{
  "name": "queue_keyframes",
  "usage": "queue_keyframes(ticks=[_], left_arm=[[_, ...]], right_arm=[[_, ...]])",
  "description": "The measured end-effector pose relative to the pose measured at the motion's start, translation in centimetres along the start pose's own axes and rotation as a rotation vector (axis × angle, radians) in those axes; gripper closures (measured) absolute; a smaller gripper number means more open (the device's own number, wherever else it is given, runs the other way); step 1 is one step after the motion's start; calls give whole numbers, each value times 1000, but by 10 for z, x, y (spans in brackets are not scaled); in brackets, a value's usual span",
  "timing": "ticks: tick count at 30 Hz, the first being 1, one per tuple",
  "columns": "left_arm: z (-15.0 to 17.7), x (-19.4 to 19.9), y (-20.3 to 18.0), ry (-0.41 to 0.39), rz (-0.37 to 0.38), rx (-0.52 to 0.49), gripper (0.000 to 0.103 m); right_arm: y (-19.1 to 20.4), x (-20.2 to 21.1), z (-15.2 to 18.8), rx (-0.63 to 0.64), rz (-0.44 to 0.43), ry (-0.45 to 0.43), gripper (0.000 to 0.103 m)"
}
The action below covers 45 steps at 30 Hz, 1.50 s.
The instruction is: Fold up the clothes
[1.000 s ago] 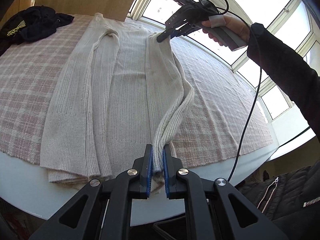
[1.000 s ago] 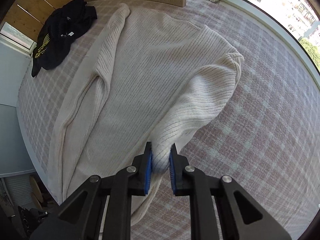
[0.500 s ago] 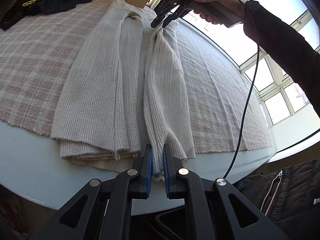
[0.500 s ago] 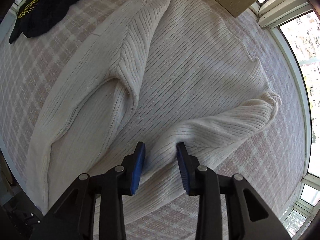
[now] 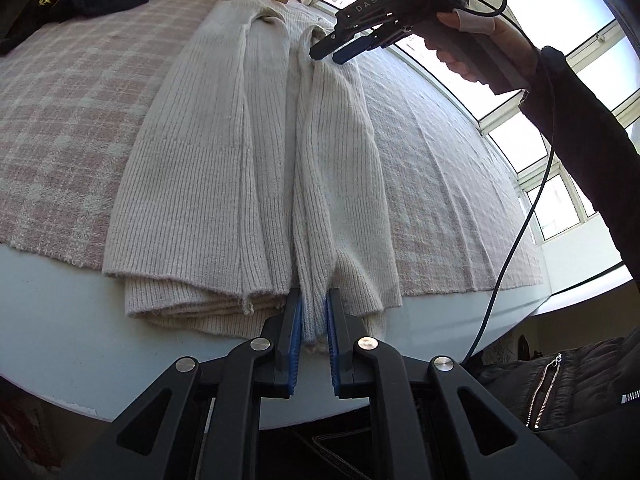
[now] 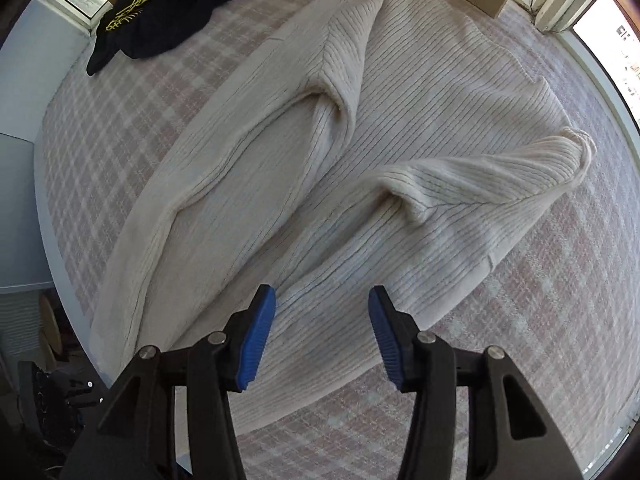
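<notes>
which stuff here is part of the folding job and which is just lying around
In the job:
cream sweater
left gripper, shut on the sweater's hem
right gripper, open above the sweater

Lying about:
black garment, bunched at the far corner
plaid cover under the sweater
black jacket off the edge

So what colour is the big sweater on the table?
Cream, with a ribbed knit: the sweater shows best in the right wrist view.

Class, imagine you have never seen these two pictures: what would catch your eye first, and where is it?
First, the big cream ribbed sweater spread over the pink checked cloth, both sleeves folded inward. Next, the left gripper at the table's near edge, shut on the sweater's hem, while the right gripper hangs open above the shoulder end. A crumpled black garment lies in the far corner.
</notes>
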<state>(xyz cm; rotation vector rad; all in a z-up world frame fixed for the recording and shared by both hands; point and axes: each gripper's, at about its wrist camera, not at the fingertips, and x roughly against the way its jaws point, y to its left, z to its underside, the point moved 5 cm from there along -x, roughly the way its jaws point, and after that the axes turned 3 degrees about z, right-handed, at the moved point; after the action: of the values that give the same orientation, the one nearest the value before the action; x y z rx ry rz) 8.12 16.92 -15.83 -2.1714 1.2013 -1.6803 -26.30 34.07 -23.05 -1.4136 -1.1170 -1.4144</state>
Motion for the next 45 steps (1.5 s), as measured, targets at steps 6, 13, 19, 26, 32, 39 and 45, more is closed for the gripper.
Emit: queue_keyframes(ticks=[6,13,19,26,32,39,45], left_arm=[[3,41,2,-20,-49,-29,93],[-40,29,-37,4,-21,-228,89],[-52,-32,-36,124,-62,-334,89],[-67,-20,-29,118,-65,-313,89],[-144,-37,-52,66,-106,-429,83],[-219,-73,-68,74,-138,-582,82],[-291,-107,-48,105,-152,-615,74]], right_arm=[[4,25,8,-38,-86,-135,55],[41,20,39,14,-161,-142,55],[56,3,50,34,-149,-189,42],[-45,59,51,-131,-134,-309,42],[-154,63,19,-365,-188,-303,43],[-193,57,-24,-424,-188,-271,43],[-189,42,-46,-393,-156,-212,45]])
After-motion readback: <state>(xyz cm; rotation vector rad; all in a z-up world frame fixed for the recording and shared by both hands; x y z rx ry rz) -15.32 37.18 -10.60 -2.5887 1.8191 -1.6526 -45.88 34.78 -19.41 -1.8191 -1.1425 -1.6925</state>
